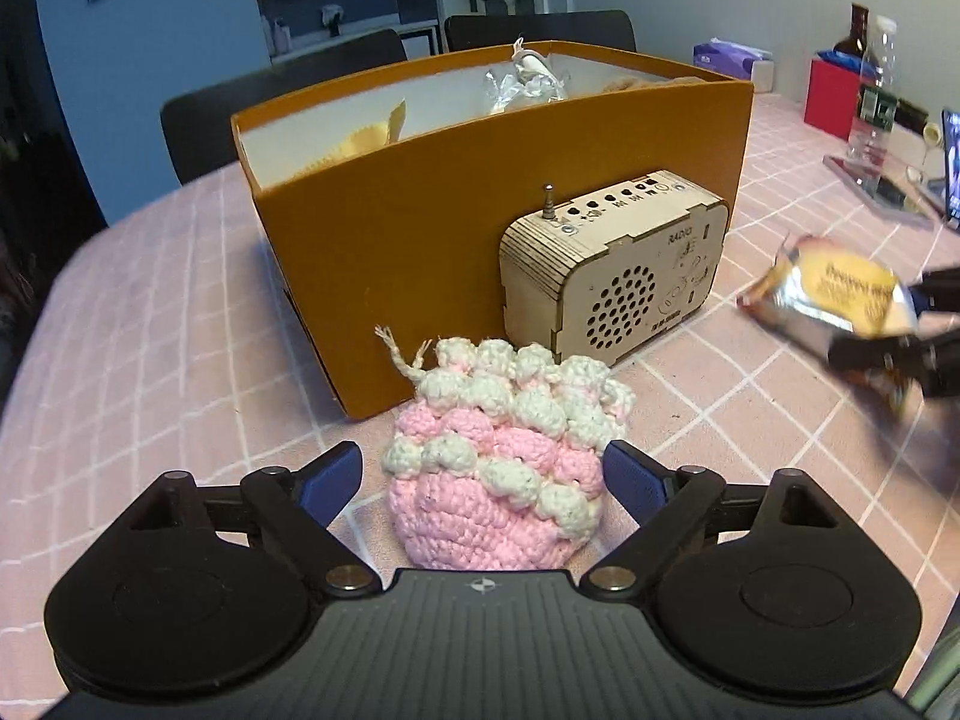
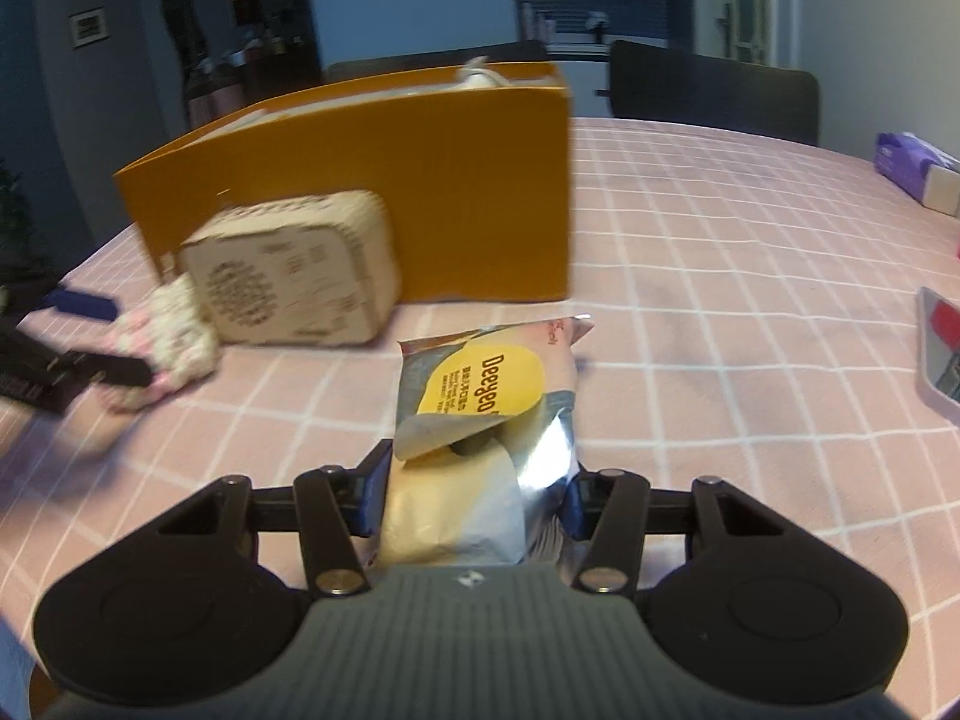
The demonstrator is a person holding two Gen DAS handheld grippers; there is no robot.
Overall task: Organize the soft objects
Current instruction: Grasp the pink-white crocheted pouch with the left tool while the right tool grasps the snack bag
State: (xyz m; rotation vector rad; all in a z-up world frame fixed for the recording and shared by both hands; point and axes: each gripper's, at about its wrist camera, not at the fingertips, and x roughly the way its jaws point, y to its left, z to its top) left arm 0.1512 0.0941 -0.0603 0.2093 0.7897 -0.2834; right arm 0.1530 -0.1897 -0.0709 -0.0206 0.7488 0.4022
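Observation:
A pink and white crocheted pouch [image 1: 501, 450] lies on the tablecloth between the blue pads of my left gripper [image 1: 483, 474]; the jaws stand around it, touching its sides. It also shows blurred in the right wrist view [image 2: 174, 342]. My right gripper [image 2: 474, 495] is shut on a silver and yellow wet-wipes pack [image 2: 480, 414], held above the table; this pack also shows at the right of the left wrist view [image 1: 840, 294]. An orange box [image 1: 420, 228] with soft things inside stands behind both.
A wooden radio [image 1: 618, 276] leans against the orange box's front. A tissue pack [image 1: 735, 63], a red box [image 1: 831, 99], a water bottle [image 1: 873, 108] and a tray [image 2: 942, 354] are at the right. Dark chairs [image 2: 714, 96] stand behind the pink checked table [image 2: 720, 240].

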